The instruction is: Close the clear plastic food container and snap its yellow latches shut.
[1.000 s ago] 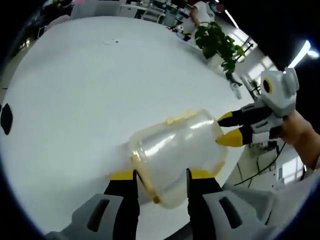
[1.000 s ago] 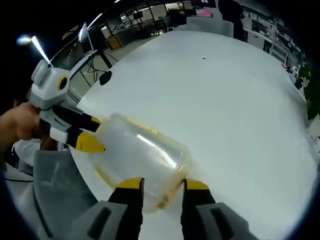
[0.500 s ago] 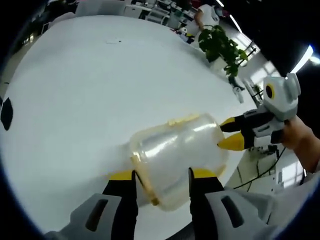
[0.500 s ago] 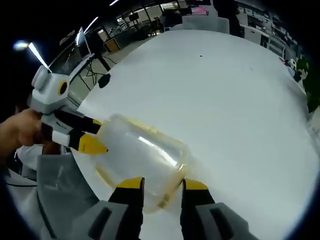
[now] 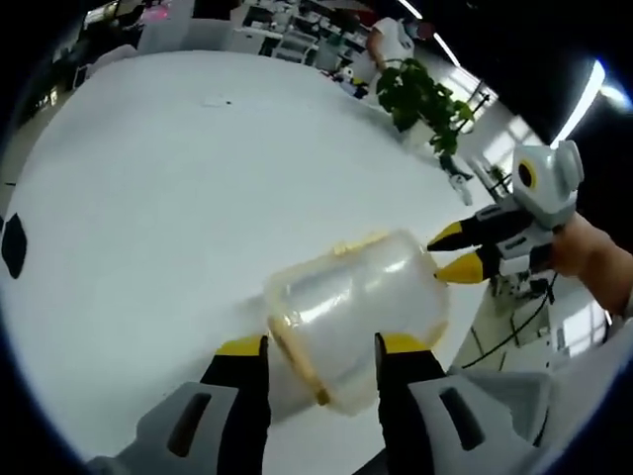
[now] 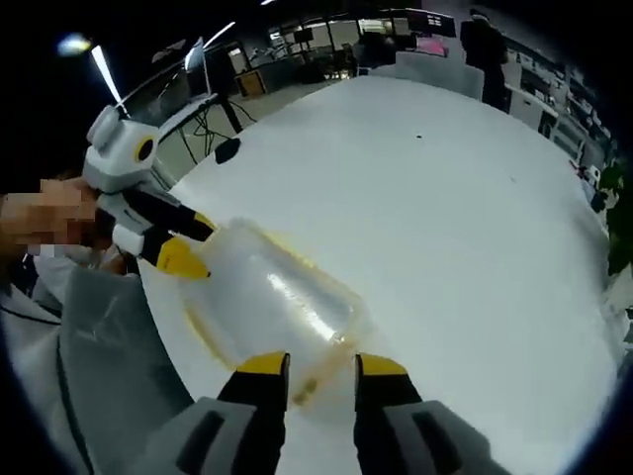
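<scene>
Clear plastic container (image 5: 356,312) w/ yellow rim, lying on its side above white worktop (image 5: 148,198), pinched at opposite ends: left hand-held gripper (image 5: 318,346) clamps one end, right hand-held gripper (image 6: 320,366) the other. No readable writing.

A leafy green plant (image 5: 420,99) stands beyond the white table (image 5: 148,198).

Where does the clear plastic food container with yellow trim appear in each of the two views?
Left gripper view: the clear plastic food container sits low, right of centre, between the left gripper jaws; the right gripper meets its far end.
Right gripper view: it lies low, left of centre, between the right gripper's jaws.
Shared landmark: the white table.
</scene>
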Tool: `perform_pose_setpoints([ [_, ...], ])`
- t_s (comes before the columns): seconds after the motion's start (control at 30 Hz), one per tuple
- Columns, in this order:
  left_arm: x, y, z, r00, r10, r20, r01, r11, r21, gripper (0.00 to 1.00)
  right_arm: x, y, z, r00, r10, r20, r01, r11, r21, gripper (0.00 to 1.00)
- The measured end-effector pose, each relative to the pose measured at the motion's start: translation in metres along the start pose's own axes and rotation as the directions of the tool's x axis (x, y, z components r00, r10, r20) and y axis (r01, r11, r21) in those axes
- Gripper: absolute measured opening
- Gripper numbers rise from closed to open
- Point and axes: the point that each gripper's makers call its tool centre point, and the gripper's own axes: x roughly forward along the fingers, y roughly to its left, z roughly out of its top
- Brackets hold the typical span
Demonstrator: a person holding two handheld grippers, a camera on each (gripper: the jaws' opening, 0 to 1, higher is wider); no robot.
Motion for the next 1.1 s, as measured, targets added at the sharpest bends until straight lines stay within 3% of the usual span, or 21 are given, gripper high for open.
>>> perform_pose_setpoints([
  [0.07, -0.003, -0.002, 0.005, 0.999, -0.016, 0.030, 0.015, 1.000, 0.022, 0.41, -0.003, -0.002, -0.004, 0.999, -0.015, -0.031, 0.012, 0.996, -0.091, 0.29],
  [0.1, -0.005, -0.003, 0.002, 1.000, -0.020, 0.017, 0.019, 0.999, 0.035, 0.42, -0.004, -0.002, -0.005, 0.999, -0.010, -0.034, 0.006, 0.992, -0.122, 0.28],
  [0.13, -0.008, -0.001, 0.003, 1.000, -0.018, 0.015, 0.016, 0.996, 0.092, 0.42, -0.004, 0.001, -0.002, 1.000, 0.001, -0.014, -0.003, 0.990, -0.144, 0.27],
  [0.3, -0.018, -0.004, 0.008, 0.999, -0.023, 0.028, 0.017, 0.979, 0.204, 0.44, -0.011, 0.003, 0.004, 0.999, 0.035, 0.020, -0.031, 0.985, -0.171, 0.28],
  [0.37, -0.021, -0.010, 0.013, 0.999, -0.042, 0.029, 0.032, 0.958, 0.286, 0.43, -0.011, 0.000, 0.002, 1.000, 0.028, 0.006, -0.026, 0.980, -0.195, 0.28],
  [0.47, -0.025, -0.022, 0.022, 0.995, -0.082, 0.055, 0.054, 0.920, 0.389, 0.41, -0.014, 0.007, 0.012, 0.997, 0.061, 0.044, -0.050, 0.975, -0.215, 0.27],
  [0.57, -0.026, -0.037, 0.027, 0.988, -0.149, 0.050, 0.113, 0.893, 0.437, 0.43, -0.017, 0.019, 0.027, 0.988, 0.120, 0.094, -0.090, 0.958, -0.273, 0.25],
  [0.67, -0.026, -0.043, 0.033, 0.987, -0.150, 0.054, 0.102, 0.851, 0.514, 0.38, -0.018, 0.027, 0.035, 0.986, 0.139, 0.091, -0.099, 0.932, -0.350, 0.23],
  [0.73, -0.024, -0.045, 0.033, 0.987, -0.152, 0.054, 0.103, 0.851, 0.515, 0.33, -0.016, 0.031, 0.039, 0.984, 0.151, 0.091, -0.109, 0.927, -0.358, 0.23],
  [0.8, -0.022, -0.049, 0.034, 0.985, -0.165, 0.056, 0.113, 0.847, 0.519, 0.36, -0.016, 0.037, 0.045, 0.979, 0.171, 0.106, -0.119, 0.917, -0.380, 0.24],
  [0.87, -0.017, -0.053, 0.028, 0.986, -0.167, 0.020, 0.128, 0.824, 0.551, 0.34, -0.016, 0.041, 0.048, 0.976, 0.186, 0.109, -0.130, 0.912, -0.389, 0.22],
  [1.03, -0.007, -0.059, 0.024, 0.987, -0.162, -0.011, 0.131, 0.751, 0.647, 0.30, -0.008, 0.060, 0.053, 0.965, 0.248, 0.091, -0.179, 0.869, -0.461, 0.22],
  [1.1, -0.003, -0.061, 0.022, 0.987, -0.161, -0.017, 0.132, 0.740, 0.659, 0.29, -0.004, 0.061, 0.053, 0.966, 0.244, 0.081, -0.174, 0.853, -0.493, 0.21],
])
